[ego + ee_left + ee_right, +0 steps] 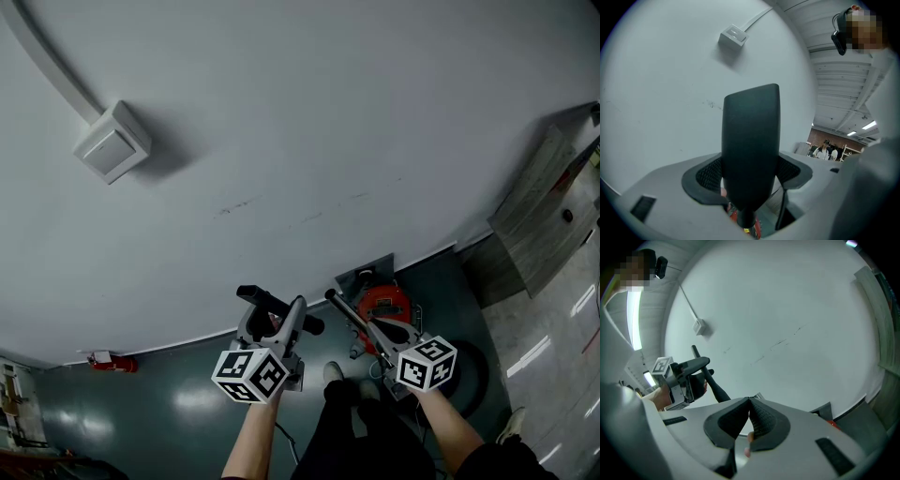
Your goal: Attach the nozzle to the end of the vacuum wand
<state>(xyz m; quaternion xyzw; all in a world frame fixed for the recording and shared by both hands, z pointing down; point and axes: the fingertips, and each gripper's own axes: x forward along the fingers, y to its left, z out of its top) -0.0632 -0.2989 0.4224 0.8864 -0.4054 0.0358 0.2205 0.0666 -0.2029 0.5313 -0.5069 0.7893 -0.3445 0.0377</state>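
Observation:
A long black nozzle [279,309] lies crosswise in my left gripper [291,317], which is shut on it. In the left gripper view the nozzle [751,140] stands upright between the pads [707,176], wide at the top and narrowing below. From the right gripper view the left gripper [680,380] shows at the left with the nozzle [716,387] slanting down toward me. My right gripper [367,330] is shut; its pads [761,420] meet with nothing showing between them. A thin dark bar [347,317] runs along it; I cannot tell whether this is the wand. The red vacuum [386,305] sits on the floor just beyond.
A grey wall fills most of the head view, with a white box [112,142] and a cable duct at upper left. A wooden panel [542,211] leans at the right. The person's shoes [334,373] stand on the dark floor. A small red object [111,362] lies at the wall's foot.

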